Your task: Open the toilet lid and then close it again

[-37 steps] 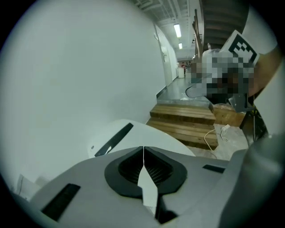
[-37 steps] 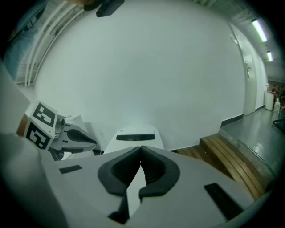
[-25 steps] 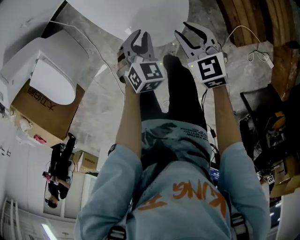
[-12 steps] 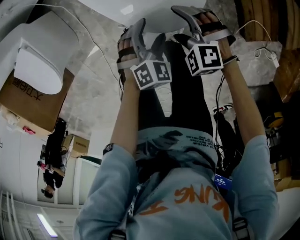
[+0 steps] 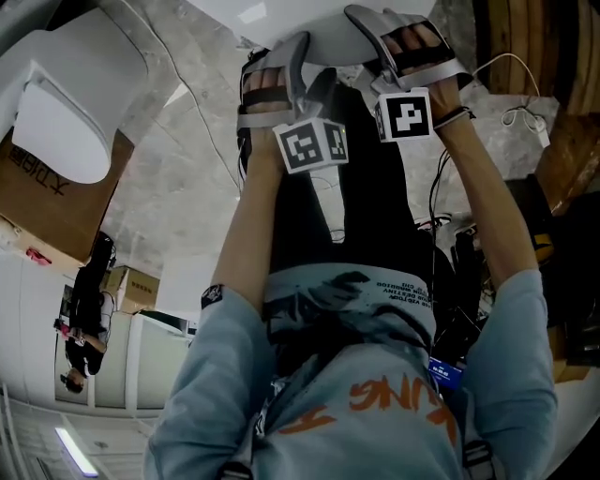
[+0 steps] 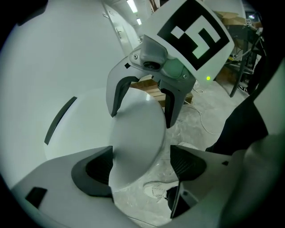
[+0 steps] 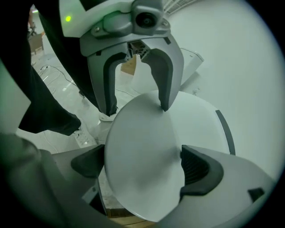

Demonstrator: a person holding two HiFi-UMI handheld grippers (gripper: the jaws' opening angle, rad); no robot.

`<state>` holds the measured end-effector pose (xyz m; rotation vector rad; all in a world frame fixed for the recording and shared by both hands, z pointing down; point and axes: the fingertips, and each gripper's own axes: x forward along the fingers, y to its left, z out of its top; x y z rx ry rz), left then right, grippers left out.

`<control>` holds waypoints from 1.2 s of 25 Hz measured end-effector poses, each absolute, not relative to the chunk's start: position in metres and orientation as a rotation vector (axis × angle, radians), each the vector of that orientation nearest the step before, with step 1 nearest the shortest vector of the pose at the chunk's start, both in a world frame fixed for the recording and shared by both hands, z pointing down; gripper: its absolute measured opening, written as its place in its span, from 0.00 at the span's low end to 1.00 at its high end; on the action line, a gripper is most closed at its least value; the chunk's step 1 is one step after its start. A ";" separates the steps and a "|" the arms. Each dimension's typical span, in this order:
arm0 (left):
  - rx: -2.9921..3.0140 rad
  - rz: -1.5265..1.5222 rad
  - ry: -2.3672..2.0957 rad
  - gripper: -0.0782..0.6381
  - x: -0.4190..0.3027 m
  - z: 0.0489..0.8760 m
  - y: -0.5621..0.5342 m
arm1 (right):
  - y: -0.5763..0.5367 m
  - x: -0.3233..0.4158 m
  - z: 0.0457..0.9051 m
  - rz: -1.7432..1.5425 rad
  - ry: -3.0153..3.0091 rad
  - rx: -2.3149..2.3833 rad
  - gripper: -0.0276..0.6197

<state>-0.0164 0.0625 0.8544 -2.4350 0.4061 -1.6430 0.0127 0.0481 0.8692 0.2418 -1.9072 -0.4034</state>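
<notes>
Left hand-held gripper [image 6: 141, 167], right hand-held gripper [image 7: 142, 167] sit lower than before; jaws just spread wide — toilet lid [image 6: 133, 133] rim between, unpinched.

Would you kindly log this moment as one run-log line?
left gripper: jaws just opening, wide | right gripper: same | toilet lid: rim between both jaws, ungripped

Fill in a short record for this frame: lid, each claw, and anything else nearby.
lid: white, its edge sits between the jaws of both claws
left claw: open, jaws have just been opening, lid edge between them
right claw: open, jaws have just been opening, lid edge between them
nearby: another toilet beside a cardboard box
lid up or down: cannot tell
</notes>
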 end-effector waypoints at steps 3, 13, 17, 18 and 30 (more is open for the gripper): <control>-2.399 -1.635 0.402 0.66 -0.019 0.856 0.064 | 0.042 0.008 0.864 -0.425 -1.905 0.269 0.87; -2.220 -1.602 0.428 0.66 -0.030 0.824 0.057 | 0.051 0.015 0.821 -0.341 -1.873 0.240 0.81; -2.170 -1.587 0.441 0.66 -0.032 0.801 0.058 | 0.061 0.017 0.788 -0.323 -1.885 0.244 0.70; -2.167 -1.587 0.432 0.67 -0.031 0.798 0.060 | 0.063 0.018 0.781 -0.325 -1.884 0.246 0.67; -2.011 -1.463 0.475 0.67 -0.030 0.779 0.056 | 0.070 0.015 0.747 -0.321 -1.870 0.262 0.56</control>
